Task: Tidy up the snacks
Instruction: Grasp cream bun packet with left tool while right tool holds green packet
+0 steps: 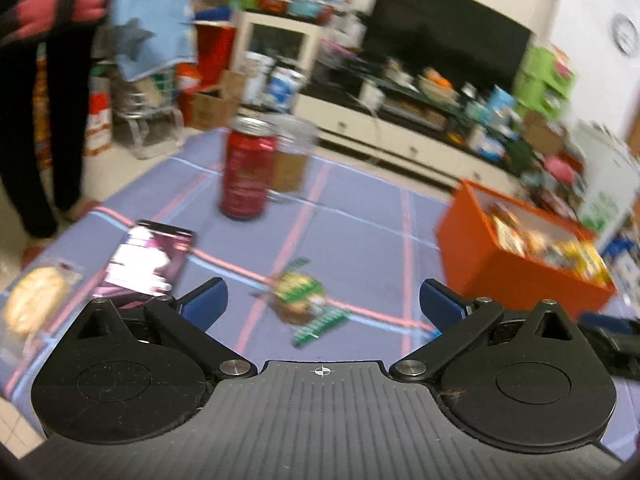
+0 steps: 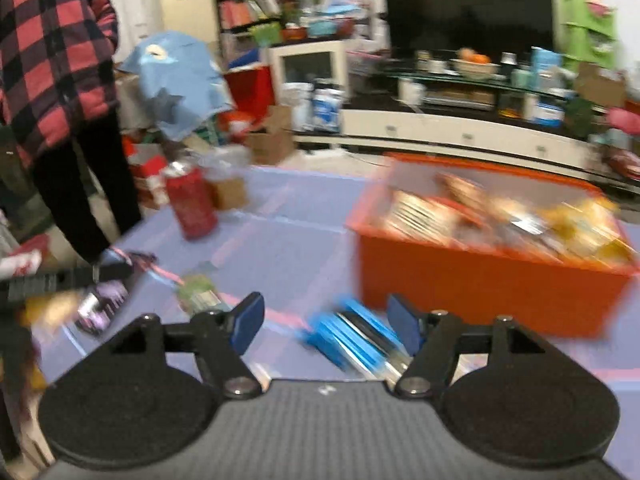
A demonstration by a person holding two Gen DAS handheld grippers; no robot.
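My left gripper (image 1: 322, 304) stands open over the lilac tablecloth, and a green snack packet (image 1: 304, 304) lies on the cloth between and just beyond its fingers. A purple packet (image 1: 148, 260) and a round bread in clear wrap (image 1: 36, 300) lie to its left. My right gripper (image 2: 326, 322) is open too. A blue packet (image 2: 352, 340), blurred, lies under its jaws close to the right finger, and no pad presses on it. The orange box (image 2: 480, 288), holding several snack packets, stands just beyond on the right. The green snack packet (image 2: 198, 294) shows left of it.
A red can (image 1: 248, 172) and a clear jar (image 1: 292, 156) stand at the table's far side. A person in a red plaid jacket (image 2: 52, 60) stands at the far left corner. Beyond the table are a TV unit (image 2: 460, 132) and cluttered shelves.
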